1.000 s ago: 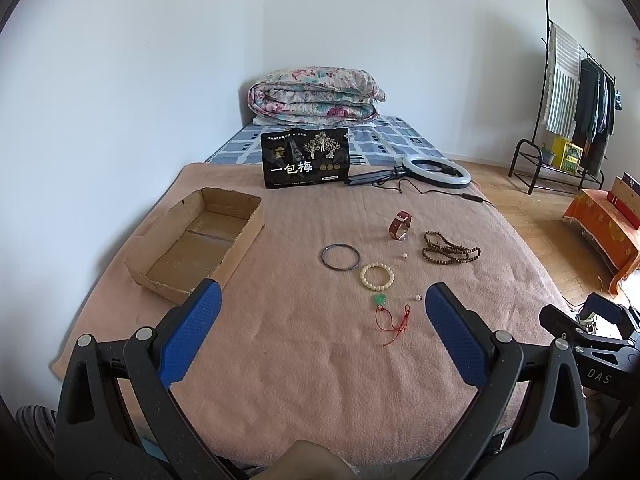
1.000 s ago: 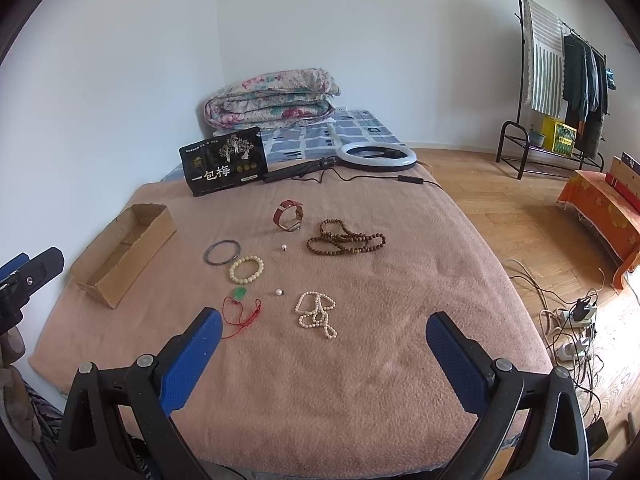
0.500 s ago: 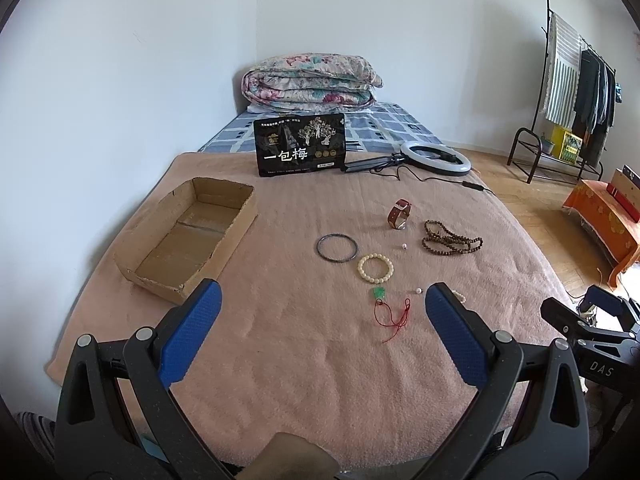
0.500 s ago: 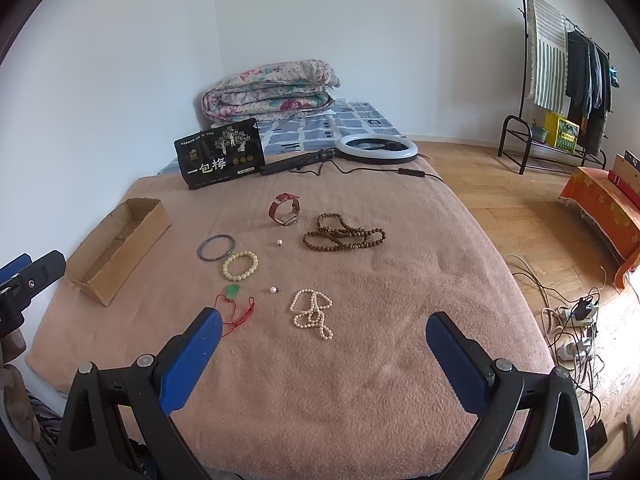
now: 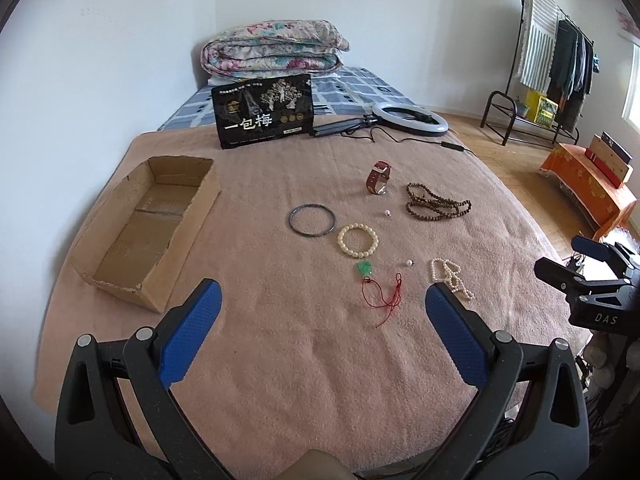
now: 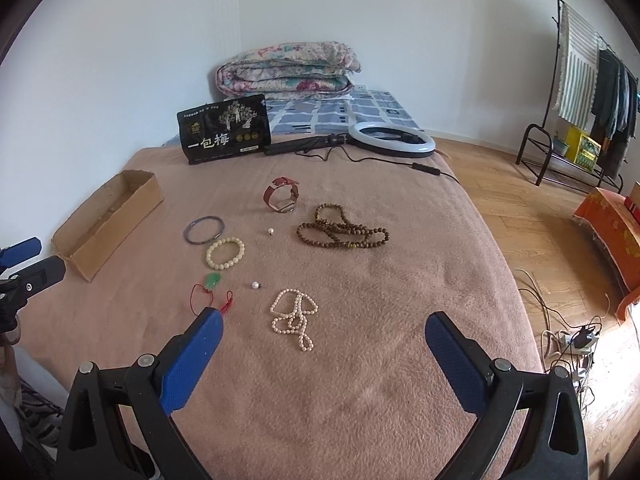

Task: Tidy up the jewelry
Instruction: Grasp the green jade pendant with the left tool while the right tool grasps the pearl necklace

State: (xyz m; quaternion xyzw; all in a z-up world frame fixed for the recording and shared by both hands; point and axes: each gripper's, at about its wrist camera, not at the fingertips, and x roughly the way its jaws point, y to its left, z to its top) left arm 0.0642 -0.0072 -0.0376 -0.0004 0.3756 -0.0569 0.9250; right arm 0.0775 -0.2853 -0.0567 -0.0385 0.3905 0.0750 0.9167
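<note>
Left gripper (image 5: 320,312): fingers spread wide, holding nothing, hanging above the near part of the blanket (image 5: 280,360), facing the whole spread as if to choose a piece.
Right gripper (image 6: 320,332): likewise wide apart and bare, aimed over the pearls (image 6: 294,318), which lie just ahead of it.
Box (image 5: 148,224): open cardboard tray on the left of the blanket, nothing seen inside; I take it for the place the jewelry is meant to go.
Jewelry: all loose on the blanket, right of the box and apart from it.
Near pieces: jade pendant (image 5: 365,269) on its red cord, white bracelet (image 5: 358,240), bangle (image 5: 312,220).
Far pieces: watch (image 5: 378,178) standing on edge, wood beads (image 5: 436,208) in a heap.
Strays: two single pearls (image 5: 409,263) between the bigger pieces, small enough to be fiddly to pinch.
Progress: by my reckoning nothing is sorted yet.
</note>
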